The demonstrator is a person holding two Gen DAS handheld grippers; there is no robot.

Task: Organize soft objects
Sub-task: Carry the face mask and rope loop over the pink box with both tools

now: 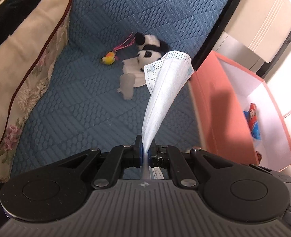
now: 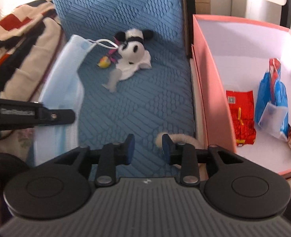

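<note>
1. Surface: blue quilted bed cover (image 1: 98, 102), bordered on the left by a floral blanket (image 1: 37, 63) and on the right by a pink box (image 2: 210, 90).
2. Left hand-held gripper (image 1: 145, 154): clamped tight on a blue face mask (image 1: 165, 90), held clear above the bed cover; white ear loop (image 2: 104, 42) trailing from its far end.
3. Right hand-held gripper (image 2: 147, 148): spread wide, nothing between the fingers, above the bed cover; a beige fuzzy item (image 2: 182, 139) just behind the right finger, contact not determinable.
4. Farther out on the bed cover: panda plush (image 2: 132, 47) on white cloth, small yellow toy (image 2: 104, 62) just beside.
5. Inside the pink box: red packet (image 2: 242, 116), blue packet (image 2: 271, 102).
</note>
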